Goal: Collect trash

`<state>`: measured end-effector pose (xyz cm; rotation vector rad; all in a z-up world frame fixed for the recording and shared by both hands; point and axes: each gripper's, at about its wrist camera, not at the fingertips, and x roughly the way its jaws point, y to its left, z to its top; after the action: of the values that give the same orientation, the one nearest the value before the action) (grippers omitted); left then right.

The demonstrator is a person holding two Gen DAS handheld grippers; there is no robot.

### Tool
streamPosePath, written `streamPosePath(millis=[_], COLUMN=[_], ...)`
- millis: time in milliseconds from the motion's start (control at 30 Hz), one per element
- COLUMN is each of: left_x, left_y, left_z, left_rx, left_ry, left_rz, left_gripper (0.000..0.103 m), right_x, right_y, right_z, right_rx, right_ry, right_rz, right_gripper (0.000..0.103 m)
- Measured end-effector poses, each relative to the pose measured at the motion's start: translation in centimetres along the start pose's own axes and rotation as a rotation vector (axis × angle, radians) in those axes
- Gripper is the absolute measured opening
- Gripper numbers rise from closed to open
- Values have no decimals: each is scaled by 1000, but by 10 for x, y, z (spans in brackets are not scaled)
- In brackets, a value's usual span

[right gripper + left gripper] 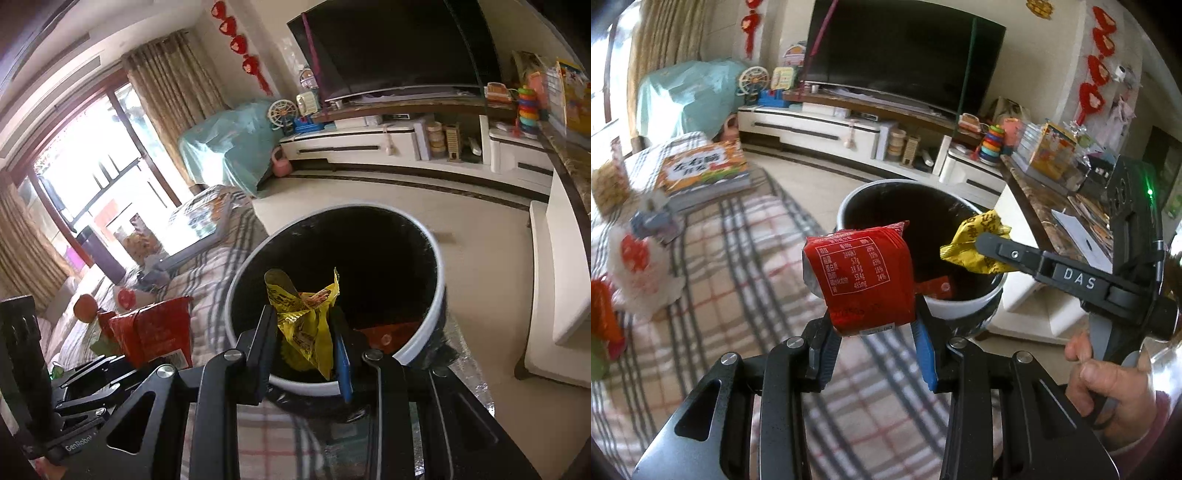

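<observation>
A red snack wrapper [862, 277] is pinched in the left gripper [875, 332], w/ the jaws narrowed onto its lower edge; most of the pack stands up above the pads. It is held at the near rim of the bin [964, 310], partly over the opening. A crumpled yellow wrapper [306, 325] is clamped in the right gripper [304, 354], jaws narrowed on its middle, and is hung over the bin's mouth, as the right wrist view shows. From the left wrist view the same yellow wrapper [979, 240] is seen at the tip of the right gripper [988, 247], above the far rim. A hand [1108, 391] is seen on that gripper's handle.

Handling, as judged: both wrappers look empty or nearly so, i.e. very light, thin, soft film. No stiffness is to be expected; the red one keeps a boxy shape only from its folds, and the yellow one is already scrunched. Film of this kind is prob. slick, so a grip on a single layer may slip; a fold or sealed seam would be the better spot to be taken hold of. Nothing fragile here. Being so light, they may flutter or cling to the pads when let go, so release well inside the rim is advised.

One red scrap [936, 286] is already seen inside the bin. More litter, e.g. a red and white bag [639, 269], is left on the plaid cover [746, 258].
</observation>
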<state>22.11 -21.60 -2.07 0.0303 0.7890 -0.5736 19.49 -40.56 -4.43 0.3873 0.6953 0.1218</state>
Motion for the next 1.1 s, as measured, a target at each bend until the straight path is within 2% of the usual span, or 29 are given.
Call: streamPosePath(millis=[700, 767, 867, 967, 1100], left_x=[48, 51, 56, 58, 55], left_y=[-25, -26, -24, -22, -21], left_z=[32, 33, 35, 36, 34], left_rx=[58, 62, 53, 39, 36], left_ry=[53, 60, 70, 69, 60], left_rz=[-31, -31, -22, -22, -17], left_gripper=[35, 37, 47, 51, 56], right_x=[19, 21, 24, 25, 23], right_y=[-33, -35, -38, -39, -39], right_z=[24, 25, 27, 28, 28], right_rx=[45, 48, 60, 71, 78], right_ry=[27, 32, 40, 44, 39], right_rz=[-25, -29, -31, -29, -25], right_gripper=[32, 32, 34, 48, 58])
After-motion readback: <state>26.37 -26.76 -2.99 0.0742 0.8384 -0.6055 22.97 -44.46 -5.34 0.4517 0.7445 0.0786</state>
